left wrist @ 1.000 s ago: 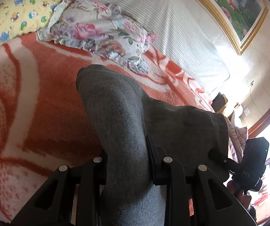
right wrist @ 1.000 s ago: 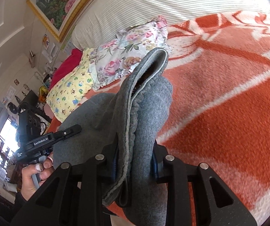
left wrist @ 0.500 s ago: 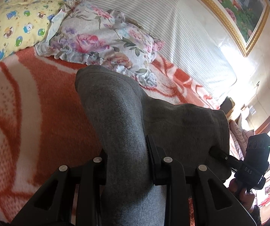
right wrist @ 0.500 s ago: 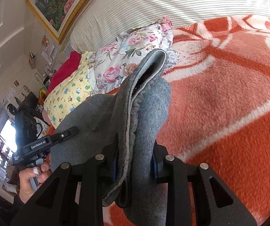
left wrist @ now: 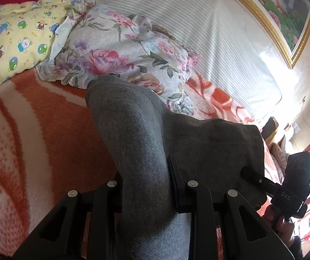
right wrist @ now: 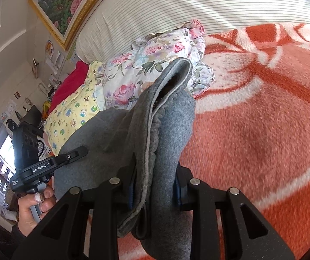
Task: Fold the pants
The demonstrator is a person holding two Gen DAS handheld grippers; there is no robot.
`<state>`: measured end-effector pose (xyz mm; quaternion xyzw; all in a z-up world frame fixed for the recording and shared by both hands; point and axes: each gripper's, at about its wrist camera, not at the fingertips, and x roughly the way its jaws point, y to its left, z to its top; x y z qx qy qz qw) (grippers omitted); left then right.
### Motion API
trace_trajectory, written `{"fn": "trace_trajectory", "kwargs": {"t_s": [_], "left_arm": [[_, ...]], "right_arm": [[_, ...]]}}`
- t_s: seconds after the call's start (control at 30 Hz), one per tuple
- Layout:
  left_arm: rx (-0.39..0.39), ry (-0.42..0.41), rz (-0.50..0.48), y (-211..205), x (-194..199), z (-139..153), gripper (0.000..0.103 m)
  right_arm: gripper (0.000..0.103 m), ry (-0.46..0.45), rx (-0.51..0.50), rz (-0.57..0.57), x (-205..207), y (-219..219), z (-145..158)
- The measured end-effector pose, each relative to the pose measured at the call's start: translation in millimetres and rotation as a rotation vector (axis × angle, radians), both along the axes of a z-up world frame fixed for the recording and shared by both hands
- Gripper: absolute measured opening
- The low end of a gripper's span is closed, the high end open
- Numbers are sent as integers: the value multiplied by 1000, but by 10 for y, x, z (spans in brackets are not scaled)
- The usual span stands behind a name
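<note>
Together, two grippers held one pair of grey pants (left wrist: 133,134) up over the bed.

The left gripper (left wrist: 146,186) had its fingers clenched on a grey fold; the right gripper (right wrist: 152,186) pinched what looked like the elastic waistband, though bunched cloth hid the seam. One orange-and-white blanket (right wrist: 263,130) lay below, with two pillows at its head: one floral pillow (left wrist: 122,52), one yellow cartoon-print pillow (left wrist: 14,36).

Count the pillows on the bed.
3: floral pillow behind the gray pants; yellow cartoon-print pillow beside it; red one beyond, partly hidden. Others may be hidden.
</note>
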<state>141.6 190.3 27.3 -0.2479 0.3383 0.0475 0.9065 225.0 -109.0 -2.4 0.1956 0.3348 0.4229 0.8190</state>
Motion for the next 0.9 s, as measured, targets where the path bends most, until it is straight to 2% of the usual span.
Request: {"fn": "trace_trajectory", "kwargs": {"t_s": [0.27,0.43,0.53,0.6,0.73,0.9], "left_arm": [[8,17,19,141,207,-108,27],[2,34,31,224,196,-249,28],[-2,52,36,273,169,-346,33],[-8,67,39,308,146,-422,45],[-15,77,59,400,36,-538,61],[-69,68,72,512,-96,-625,65]], "right_arm": [[29,12,-17,6,272,162,-80],[31,30,-47,9,404,240,-198],[40,58,-56,-6,482,215,-304],[44,81,-68,-20,526,184,-392],[57,94,-94,-35,542,129,-503],[61,99,-102,-52,554,3,-587]]}}
